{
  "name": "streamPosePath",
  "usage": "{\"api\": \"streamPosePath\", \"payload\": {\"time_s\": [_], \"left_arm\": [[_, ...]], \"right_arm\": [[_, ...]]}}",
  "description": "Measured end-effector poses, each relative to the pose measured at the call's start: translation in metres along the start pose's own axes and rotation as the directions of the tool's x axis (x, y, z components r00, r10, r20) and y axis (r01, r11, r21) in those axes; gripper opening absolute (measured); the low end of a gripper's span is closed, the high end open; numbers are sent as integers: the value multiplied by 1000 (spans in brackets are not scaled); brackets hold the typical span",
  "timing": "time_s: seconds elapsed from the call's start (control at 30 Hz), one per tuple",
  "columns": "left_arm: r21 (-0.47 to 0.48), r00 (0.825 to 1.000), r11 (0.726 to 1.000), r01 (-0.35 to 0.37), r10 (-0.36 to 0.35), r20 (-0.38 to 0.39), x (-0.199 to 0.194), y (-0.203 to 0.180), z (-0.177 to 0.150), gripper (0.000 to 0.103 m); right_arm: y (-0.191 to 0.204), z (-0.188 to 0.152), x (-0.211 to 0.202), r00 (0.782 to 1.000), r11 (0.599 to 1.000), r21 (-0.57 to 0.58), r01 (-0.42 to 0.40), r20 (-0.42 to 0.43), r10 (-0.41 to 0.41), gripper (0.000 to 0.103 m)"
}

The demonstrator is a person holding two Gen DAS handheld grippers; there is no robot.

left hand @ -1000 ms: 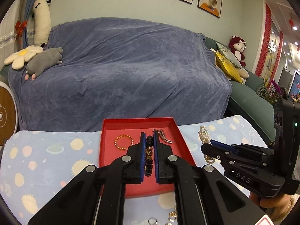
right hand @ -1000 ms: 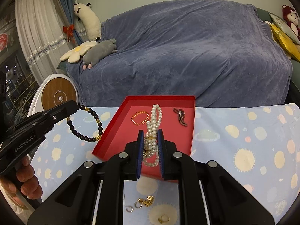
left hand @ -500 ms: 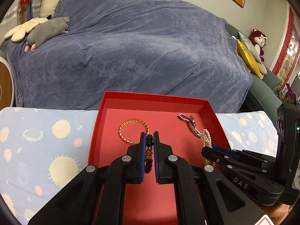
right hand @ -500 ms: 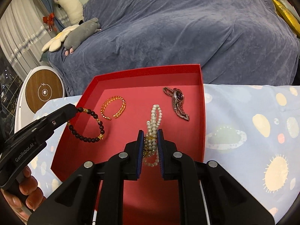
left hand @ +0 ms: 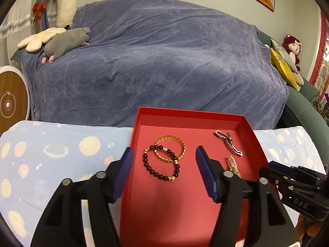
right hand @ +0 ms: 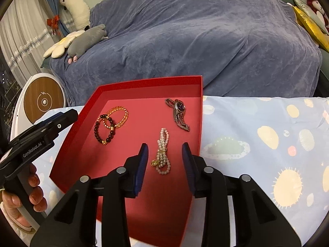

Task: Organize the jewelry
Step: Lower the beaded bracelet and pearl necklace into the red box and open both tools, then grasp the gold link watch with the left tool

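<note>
A red tray (left hand: 185, 216) (right hand: 86, 164) lies on the patterned table. In it a dark bead bracelet (left hand: 161, 163) (right hand: 103, 130) overlaps a gold bracelet (left hand: 170, 149) (right hand: 118, 116). A pearl bracelet (right hand: 163, 151) (left hand: 233, 164) lies in the tray's right half, a watch (right hand: 178, 114) (left hand: 228, 143) behind it. My left gripper (left hand: 163, 158) is open and empty over the dark bracelet. My right gripper (right hand: 164, 154) is open and empty around the pearl bracelet, which rests on the tray floor.
A sofa under a blue cover (left hand: 160, 65) stands right behind the table, with plush toys (left hand: 65, 43) on its left end. A round wooden-faced device (right hand: 43, 103) stands at the left. The cloth with planet prints (right hand: 267, 144) spreads on both sides of the tray.
Both grippers opened and let go: the dark bead bracelet now lies on the gold bracelet, the pearl bracelet lies on the tray floor. Both grippers drew back slightly.
</note>
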State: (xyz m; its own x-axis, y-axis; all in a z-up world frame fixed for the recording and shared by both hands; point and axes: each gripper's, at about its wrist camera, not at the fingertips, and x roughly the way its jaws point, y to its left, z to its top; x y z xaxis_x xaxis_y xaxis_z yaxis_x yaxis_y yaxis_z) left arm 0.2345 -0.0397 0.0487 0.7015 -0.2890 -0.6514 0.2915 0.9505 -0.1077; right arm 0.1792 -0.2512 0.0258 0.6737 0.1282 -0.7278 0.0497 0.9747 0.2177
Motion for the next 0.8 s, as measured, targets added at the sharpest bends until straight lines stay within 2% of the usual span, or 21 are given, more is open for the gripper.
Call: {"api": "streamPosePath", "payload": {"time_s": [0.17,0.23,0.37,0.43,0.73,0.8], "left_arm": [[-9,999,1000,-4,4,39,-61,7,-7,71],[-2,999,1000,-15,15,47,-84,8,-14,73],[1,998,999,-51,51,31,-123,13,-40,78],[-7,998,998,-55,55,13,-136,17,-59,79],[-39,991,997,-73,69,-111,-146,15,-137,80],[-49,989,997,-54,47,-138,-144,10,-151,80]], "right_arm": [[7,-16,-60,1000,999,-32,2,31,-1,42],[10,-26,-83,999,999,-30,-13,36,14,42],[12,-57,-118,997,999,8,-48,54,47,51],[13,-74,-128,997,998,22,-54,50,53,51],[29,-134,-142,1000,1000,-1,-29,6,29,51],[33,-145,-137,999,999,-11,-34,-12,34,51]]}}
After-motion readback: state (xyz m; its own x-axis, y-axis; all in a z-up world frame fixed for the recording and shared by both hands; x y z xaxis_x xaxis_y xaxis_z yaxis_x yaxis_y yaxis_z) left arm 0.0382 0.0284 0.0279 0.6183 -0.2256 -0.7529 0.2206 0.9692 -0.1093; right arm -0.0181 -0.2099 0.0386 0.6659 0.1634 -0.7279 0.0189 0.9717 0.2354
